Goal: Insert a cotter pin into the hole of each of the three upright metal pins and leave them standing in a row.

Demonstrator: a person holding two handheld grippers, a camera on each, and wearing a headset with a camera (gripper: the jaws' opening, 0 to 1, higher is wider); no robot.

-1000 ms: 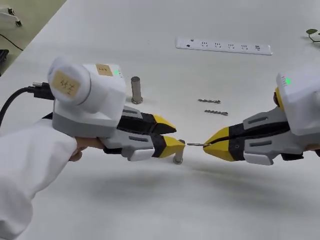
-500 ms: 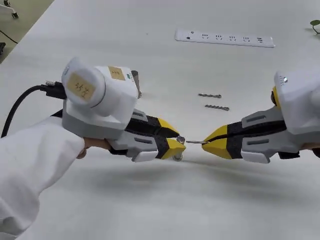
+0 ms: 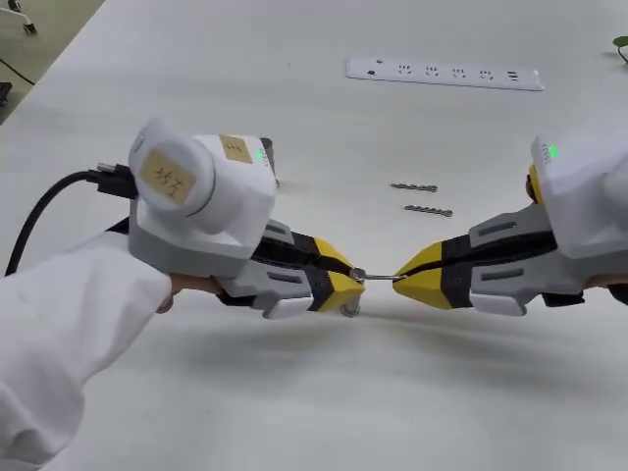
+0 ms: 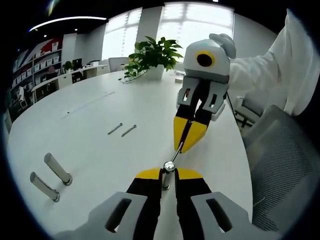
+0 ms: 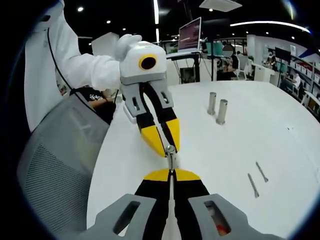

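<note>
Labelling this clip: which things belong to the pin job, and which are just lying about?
Job: left gripper, held metal pin, right gripper, its cotter pin, two spare cotter pins, two standing metal pins.
Lying about: power strip, plant.

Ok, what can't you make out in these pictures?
- Head view: the held metal pin's hole, covered by the left gripper's tips.
- Both gripper views: whether the cotter pin in the right gripper has entered it; too small.
- Head view: the other upright pins, largely behind the left gripper.
</note>
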